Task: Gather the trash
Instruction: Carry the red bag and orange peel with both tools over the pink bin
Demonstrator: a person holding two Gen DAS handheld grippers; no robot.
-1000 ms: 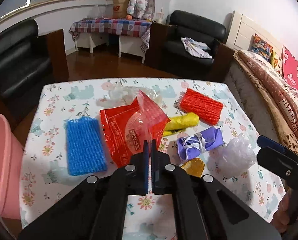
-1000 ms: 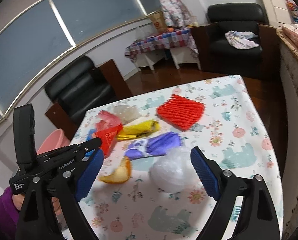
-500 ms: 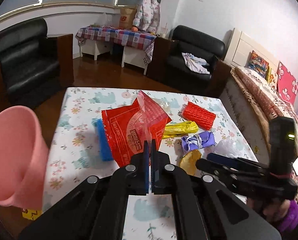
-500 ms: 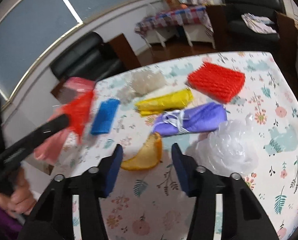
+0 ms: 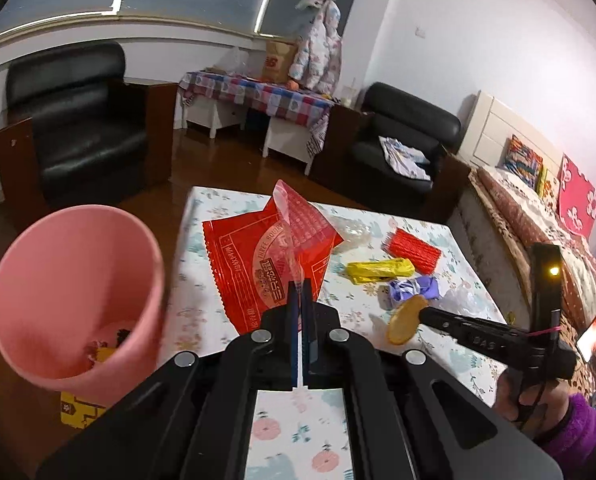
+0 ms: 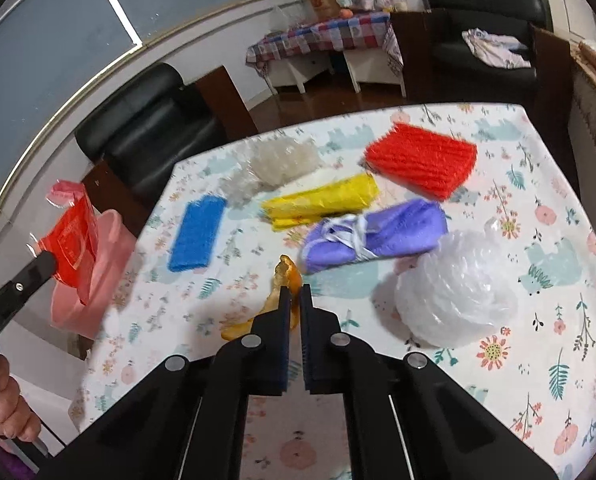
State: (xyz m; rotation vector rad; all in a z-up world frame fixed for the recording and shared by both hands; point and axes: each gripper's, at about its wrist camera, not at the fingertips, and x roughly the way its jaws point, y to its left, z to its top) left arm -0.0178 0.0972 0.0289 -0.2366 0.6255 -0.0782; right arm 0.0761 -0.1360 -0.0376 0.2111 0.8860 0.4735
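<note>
Left gripper: clamped on crinkly red plastic wrapper; release squarely above round pink plastic bin. Right gripper: pinching curled orange peel; lift gently.

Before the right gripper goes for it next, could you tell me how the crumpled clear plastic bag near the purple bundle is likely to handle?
The clear plastic bag looks thin and crumpled into a loose puff, so it will probably weigh very little and squash flat between the jaws. Its glossy film may slip unless a fold is pinched. A push would likely make it skid over the tablecloth rather than roll.
</note>
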